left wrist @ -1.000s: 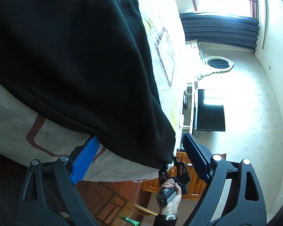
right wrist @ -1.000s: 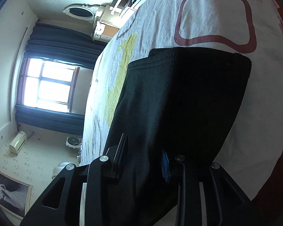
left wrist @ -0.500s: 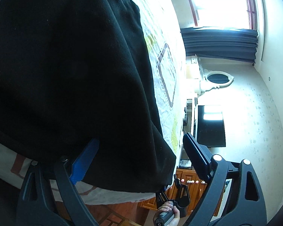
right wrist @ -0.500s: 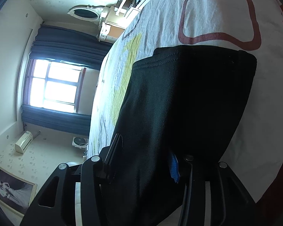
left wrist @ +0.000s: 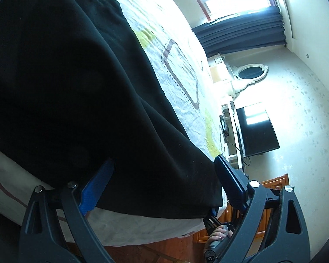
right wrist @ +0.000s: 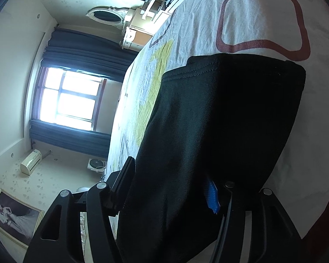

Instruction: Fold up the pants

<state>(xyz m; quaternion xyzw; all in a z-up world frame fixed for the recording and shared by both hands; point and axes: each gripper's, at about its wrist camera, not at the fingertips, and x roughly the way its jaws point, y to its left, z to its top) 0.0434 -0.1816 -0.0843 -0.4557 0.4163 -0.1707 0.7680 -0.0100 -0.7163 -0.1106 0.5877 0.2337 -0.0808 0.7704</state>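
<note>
Black pants point(left wrist: 72, 83) lie on a bed with a white patterned sheet point(left wrist: 182, 74). In the left wrist view my left gripper point(left wrist: 162, 179) stands wide open, its blue pads on either side of the pants' near edge, which lies between the jaws. In the right wrist view the pants point(right wrist: 219, 131) fill the middle, hem end point(right wrist: 241, 62) far from me. My right gripper point(right wrist: 171, 186) is also open with the black cloth between its fingers. The right gripper and the hand on it show low in the left wrist view point(left wrist: 217, 236).
The bed edge and wooden floor point(left wrist: 142, 249) lie below the left gripper. A TV point(left wrist: 256, 129), a dresser with an oval mirror point(right wrist: 107, 16), a window with dark curtains point(right wrist: 70, 103) and a wooden cabinet point(left wrist: 274, 184) stand around the room.
Both grippers have pushed forward over the pants' edge, so more black cloth sits between the jaws. The left view has swung, showing more of the sheet.
</note>
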